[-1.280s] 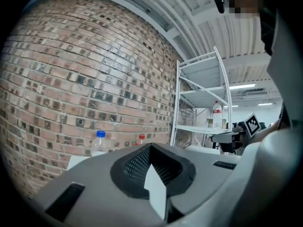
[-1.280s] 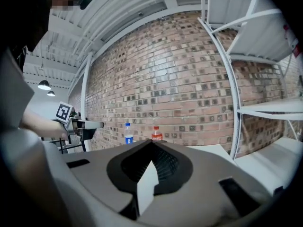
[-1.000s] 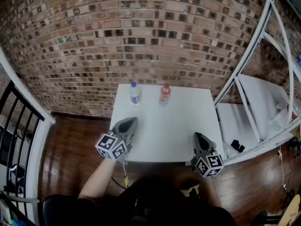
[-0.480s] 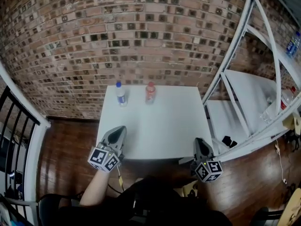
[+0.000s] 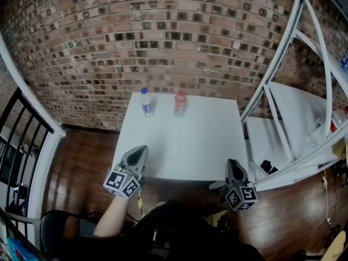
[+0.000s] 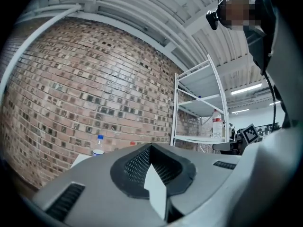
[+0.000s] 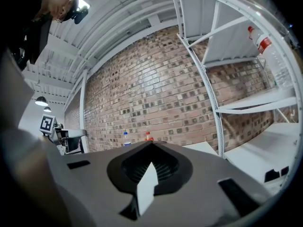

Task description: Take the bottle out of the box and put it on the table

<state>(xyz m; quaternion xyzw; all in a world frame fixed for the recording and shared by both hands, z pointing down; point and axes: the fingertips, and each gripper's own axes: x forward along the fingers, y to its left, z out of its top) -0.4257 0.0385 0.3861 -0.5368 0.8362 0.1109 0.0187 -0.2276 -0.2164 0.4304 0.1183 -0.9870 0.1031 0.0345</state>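
Two bottles stand upright at the far edge of the white table (image 5: 190, 145): a blue-capped one (image 5: 145, 102) and a red-capped one (image 5: 180, 102), side by side and apart. They also peek over the jaws as the blue-capped bottle (image 6: 99, 145) (image 7: 125, 137) and the red-capped bottle (image 7: 147, 136). My left gripper (image 5: 140, 150) hovers over the table's front left corner, shut and empty. My right gripper (image 5: 232, 163) sits at the front right corner, also shut with nothing in it. Both point toward the brick wall, well short of the bottles.
White metal shelving (image 5: 293, 118) stands just right of the table, with a clear bottle (image 6: 217, 124) on a shelf and a black item (image 5: 266, 166) on a low shelf. A brick wall backs the table. A black railing (image 5: 22, 140) is at the left, over wooden floor.
Both grippers have drawn back toward the table's front edge and my body. The two bottles have stayed where they were. Both grippers stayed shut.
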